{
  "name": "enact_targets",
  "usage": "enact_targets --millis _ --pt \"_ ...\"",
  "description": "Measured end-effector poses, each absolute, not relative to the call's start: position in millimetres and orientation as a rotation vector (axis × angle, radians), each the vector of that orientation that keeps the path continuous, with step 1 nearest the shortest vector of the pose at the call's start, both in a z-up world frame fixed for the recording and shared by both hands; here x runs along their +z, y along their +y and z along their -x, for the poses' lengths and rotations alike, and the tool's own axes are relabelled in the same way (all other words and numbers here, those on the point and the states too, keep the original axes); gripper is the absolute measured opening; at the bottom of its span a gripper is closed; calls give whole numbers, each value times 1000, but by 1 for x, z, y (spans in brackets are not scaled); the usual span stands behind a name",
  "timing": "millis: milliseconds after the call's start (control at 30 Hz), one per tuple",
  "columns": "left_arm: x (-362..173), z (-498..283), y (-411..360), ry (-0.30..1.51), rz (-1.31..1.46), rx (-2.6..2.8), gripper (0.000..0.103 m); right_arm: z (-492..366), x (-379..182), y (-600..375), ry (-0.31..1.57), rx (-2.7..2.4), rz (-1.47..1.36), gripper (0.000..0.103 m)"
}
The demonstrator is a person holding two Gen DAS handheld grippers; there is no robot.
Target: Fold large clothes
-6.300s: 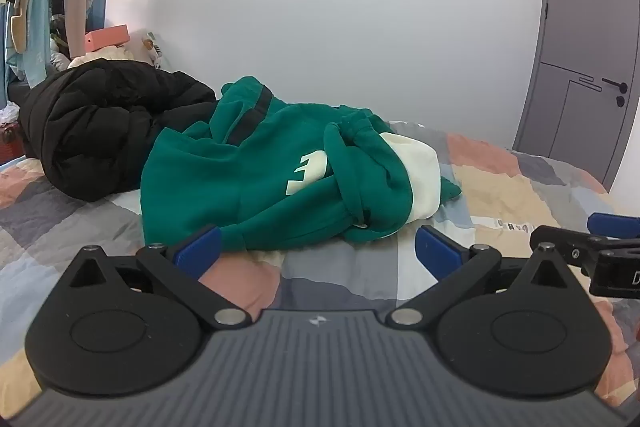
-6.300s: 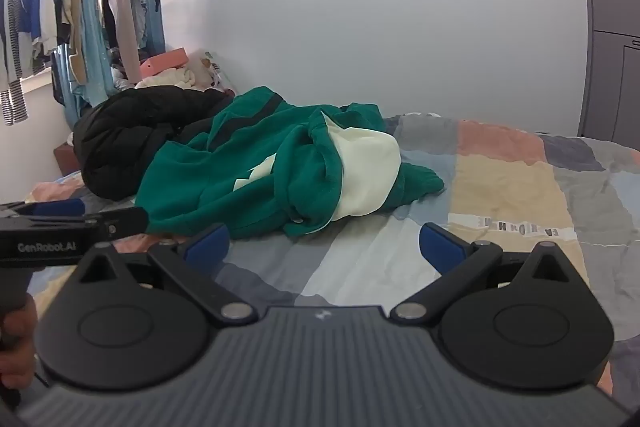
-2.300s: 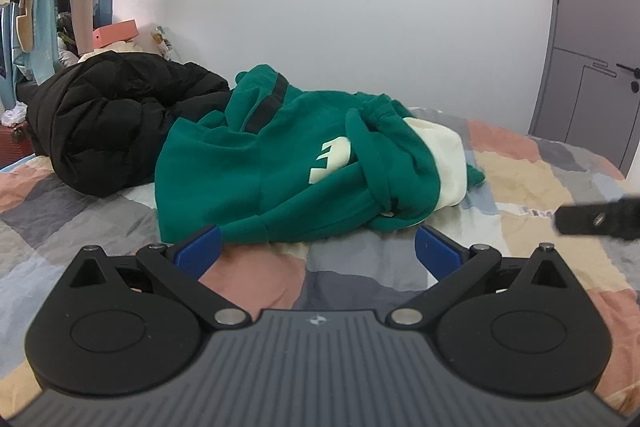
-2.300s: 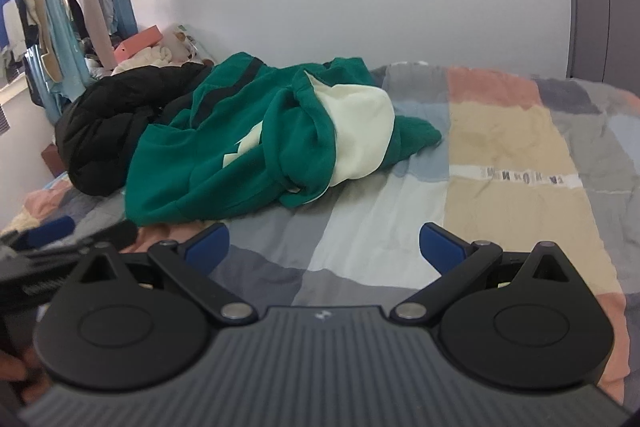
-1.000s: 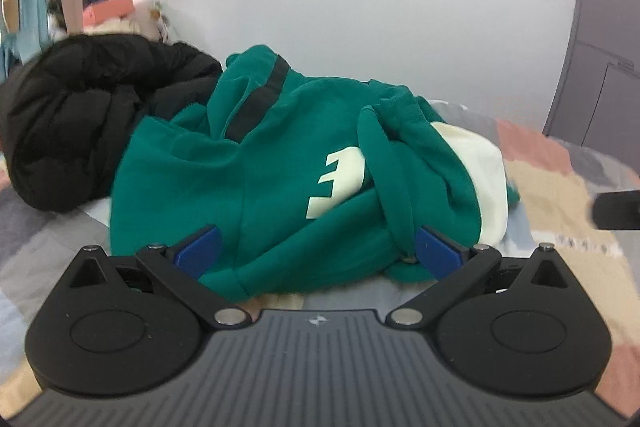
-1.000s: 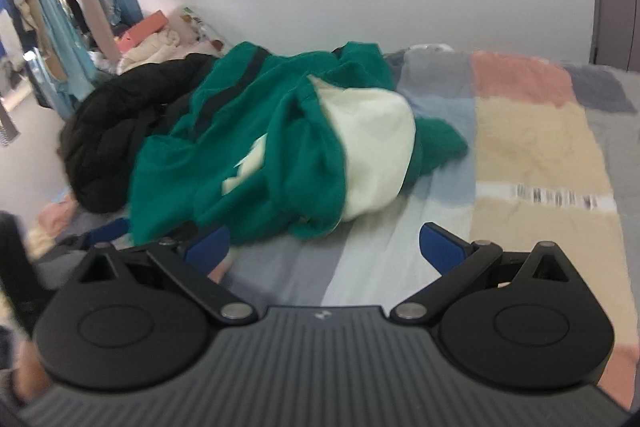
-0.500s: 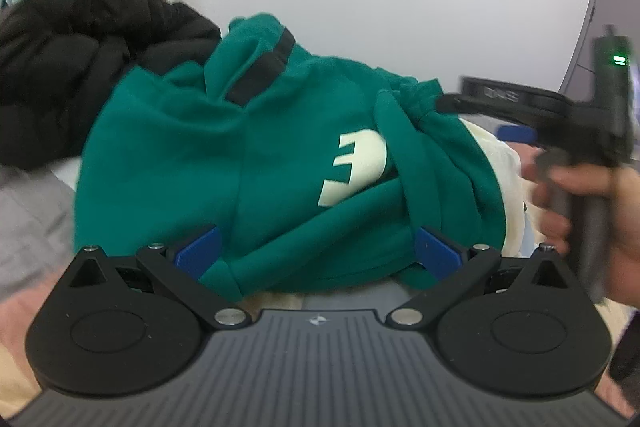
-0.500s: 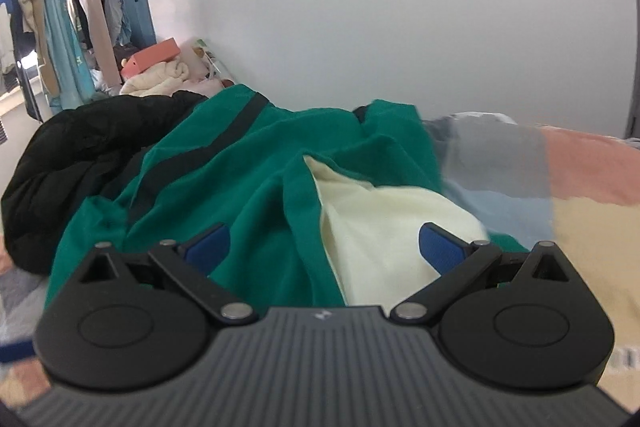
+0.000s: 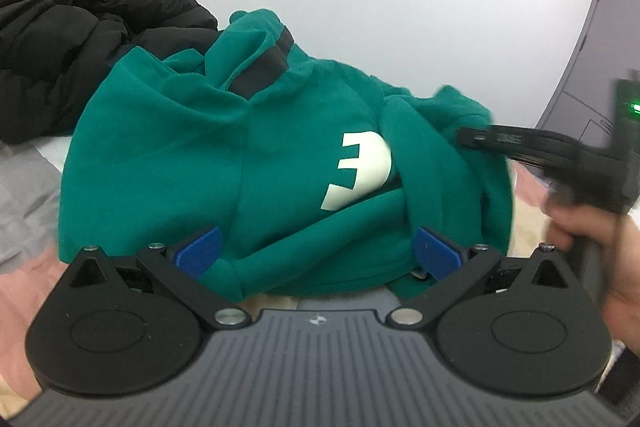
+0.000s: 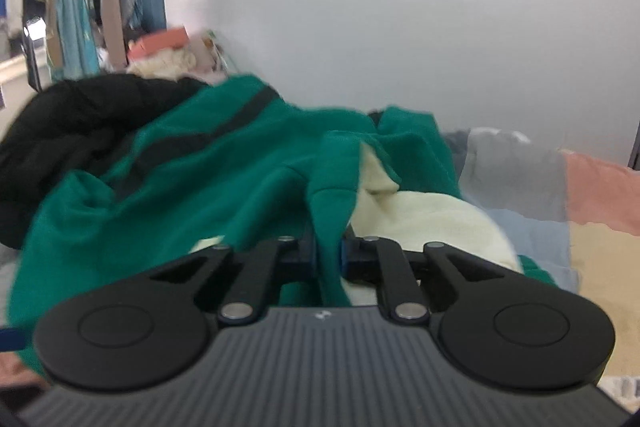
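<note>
On the patchwork bedspread [image 10: 592, 227] a crumpled green sweatshirt [image 9: 208, 155] lies heaped, its cream printed mark facing the left wrist camera and its cream lining [image 10: 432, 223] turned out toward the right one. Nearest that right camera, the right gripper [image 10: 328, 259] is closing, and its jaws have come almost together on a raised green fold of the sweatshirt that stands between the blue pads. The left gripper [image 9: 316, 251] sits at the garment's near hem with its jaws spread wide, cloth lying between them but neither pad pressing on it. The person's right hand [image 9: 588, 243] shows at that view's edge. Behind the sweatshirt lies a black padded jacket [image 9: 80, 39], then the white wall [image 10: 320, 27].
</note>
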State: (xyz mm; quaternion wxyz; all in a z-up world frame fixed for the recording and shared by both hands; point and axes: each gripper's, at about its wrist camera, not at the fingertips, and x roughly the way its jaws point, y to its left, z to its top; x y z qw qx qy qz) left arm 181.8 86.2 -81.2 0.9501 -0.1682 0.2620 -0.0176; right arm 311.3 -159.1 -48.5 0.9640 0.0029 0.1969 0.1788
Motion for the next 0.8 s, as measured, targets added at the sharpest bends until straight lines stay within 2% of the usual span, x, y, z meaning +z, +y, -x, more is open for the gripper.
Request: enact_targets --millis 300,467,600,800 --pt "-62 -142 76 490 310 -106 103 -190 -1 -195 253 357 -83 11" --pt "-54 -114 70 499 310 -116 103 -135 -6 -200 248 376 -96 11" --pt "-59 -104 71 550 374 -117 103 -114 -33 -199 383 362 -99 11" --pt "-70 -106 76 619 421 -55 103 -130 -85 -208 729 289 -172 14"
